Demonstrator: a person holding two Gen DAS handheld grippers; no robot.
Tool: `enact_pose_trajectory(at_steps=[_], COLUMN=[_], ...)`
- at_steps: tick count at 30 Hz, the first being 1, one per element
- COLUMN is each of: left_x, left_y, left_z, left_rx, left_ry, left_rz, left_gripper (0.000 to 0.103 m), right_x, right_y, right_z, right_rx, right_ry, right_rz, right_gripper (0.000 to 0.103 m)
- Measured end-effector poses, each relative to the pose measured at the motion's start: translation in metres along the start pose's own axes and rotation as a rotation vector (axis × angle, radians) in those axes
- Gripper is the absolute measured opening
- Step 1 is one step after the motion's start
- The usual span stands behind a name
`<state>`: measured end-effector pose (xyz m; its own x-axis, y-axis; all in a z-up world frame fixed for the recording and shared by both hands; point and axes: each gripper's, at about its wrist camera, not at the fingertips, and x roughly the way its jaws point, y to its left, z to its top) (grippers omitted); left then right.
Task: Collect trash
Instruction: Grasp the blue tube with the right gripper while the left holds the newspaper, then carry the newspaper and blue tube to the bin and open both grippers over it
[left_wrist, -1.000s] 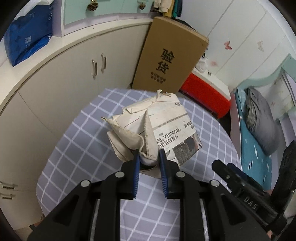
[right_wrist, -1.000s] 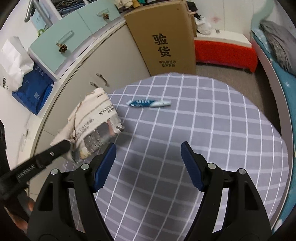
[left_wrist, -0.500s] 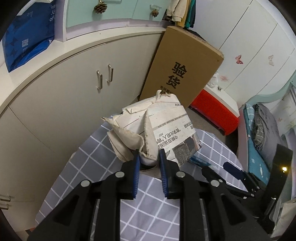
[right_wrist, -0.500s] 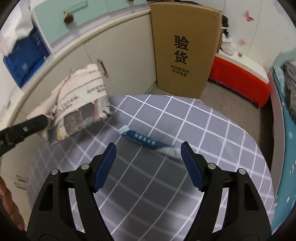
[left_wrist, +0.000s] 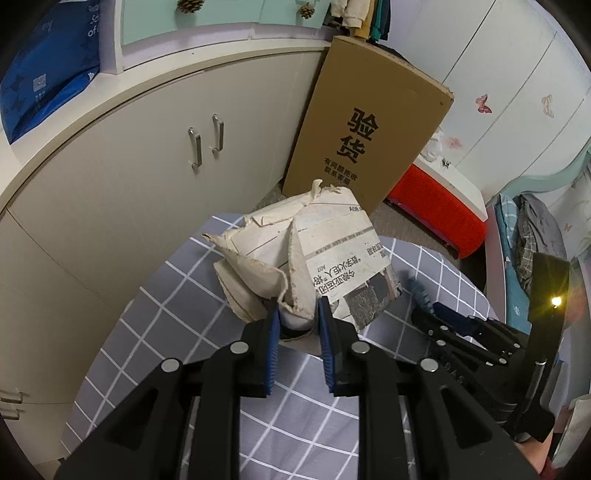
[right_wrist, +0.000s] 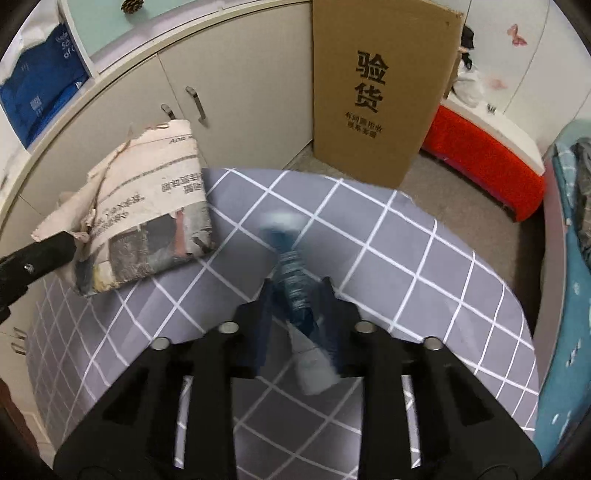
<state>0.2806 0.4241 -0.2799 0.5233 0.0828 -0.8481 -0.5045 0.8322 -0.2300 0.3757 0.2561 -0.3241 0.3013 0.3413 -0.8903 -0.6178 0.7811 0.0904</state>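
Observation:
A crumpled newspaper wad (left_wrist: 314, 258) hangs above the grey checked table (left_wrist: 166, 295), and my left gripper (left_wrist: 297, 314) is shut on its lower folds. In the right wrist view the same newspaper wad (right_wrist: 147, 221) is at the left, over the table's edge. A blurred blue-and-white tube (right_wrist: 297, 291) lies on the table (right_wrist: 424, 277) between the fingers of my right gripper (right_wrist: 297, 291). Its jaws are closing and the pads sit against the tube's sides. The left wrist view shows the right gripper (left_wrist: 436, 314) low over the table at the right.
A tall cardboard box (right_wrist: 380, 92) leans against the beige cabinet (left_wrist: 147, 166) behind the table. A red bench (right_wrist: 487, 155) stands on the floor at the right, and beyond it is a bed (left_wrist: 535, 240). A blue bag (left_wrist: 44, 66) sits on the cabinet top.
My right gripper has dropped over the tube, rolled to line up with it and drawn its wide jaws in around it. The left gripper, still holding the newspaper, has drifted toward the cabinet side.

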Motion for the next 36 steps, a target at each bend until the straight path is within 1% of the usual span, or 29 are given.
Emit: enact_pose_trajectory(at_steps=[1, 3, 5, 8, 10, 12, 15, 18, 24, 26, 29, 34, 36], left_x=[0.000, 0.000, -0.002, -0.009, -0.015, -0.022, -0.033, -0.049, -0.076, -0.085, -0.098, -0.105, -0.104], left_y=[-0.003, -0.008, -0.017, -0.034, -0.049, -0.066, -0.093, -0.134, -0.214, -0.245, -0.290, -0.343, -0.361], left_z=[-0.001, -0.001, -0.003, -0.009, -0.016, -0.024, -0.037, -0.059, -0.109, -0.129, -0.160, -0.202, -0.216], left_rx=[0.004, 0.013, 0.034, 0.065, 0.092, 0.118, 0.155, 0.208, 0.288, 0.313, 0.364, 0.421, 0.435], left_ry=[0.003, 0.010, 0.011, 0.016, 0.021, 0.024, 0.021, 0.017, 0.026, 0.041, 0.045, 0.067, 0.082], left_rz=[0.003, -0.002, -0.006, -0.016, -0.022, -0.029, -0.043, -0.069, -0.133, -0.155, -0.188, -0.215, -0.220], left_gripper=[0.019, 0.019, 0.019, 0.019, 0.019, 0.019, 0.019, 0.019, 0.019, 0.019, 0.019, 0.019, 0.019], right_x=[-0.001, -0.004, -0.009, -0.023, -0.037, -0.052, -0.084, -0.113, -0.177, -0.196, -0.219, -0.248, -0.256], right_y=[-0.002, -0.003, -0.007, -0.020, -0.031, -0.039, -0.061, -0.089, -0.157, -0.184, -0.218, -0.265, -0.277], right_z=[-0.002, -0.008, -0.016, -0.033, -0.044, -0.054, -0.074, -0.098, -0.166, -0.193, -0.230, -0.291, -0.308], right_rx=[0.005, 0.014, 0.053, 0.147, 0.200, 0.223, 0.268, 0.326, 0.439, 0.482, 0.549, 0.646, 0.671], right_ry=[0.009, 0.021, 0.034, 0.037, 0.022, 0.009, -0.023, -0.053, -0.097, -0.099, -0.100, -0.102, -0.108], right_rz=[0.010, 0.033, 0.078, 0.137, 0.161, 0.162, 0.153, 0.148, 0.104, 0.072, 0.044, 0.006, -0.007], right_gripper=[0.015, 0.014, 0.013, 0.012, 0.012, 0.012, 0.012, 0.012, 0.012, 0.012, 0.012, 0.012, 0.012])
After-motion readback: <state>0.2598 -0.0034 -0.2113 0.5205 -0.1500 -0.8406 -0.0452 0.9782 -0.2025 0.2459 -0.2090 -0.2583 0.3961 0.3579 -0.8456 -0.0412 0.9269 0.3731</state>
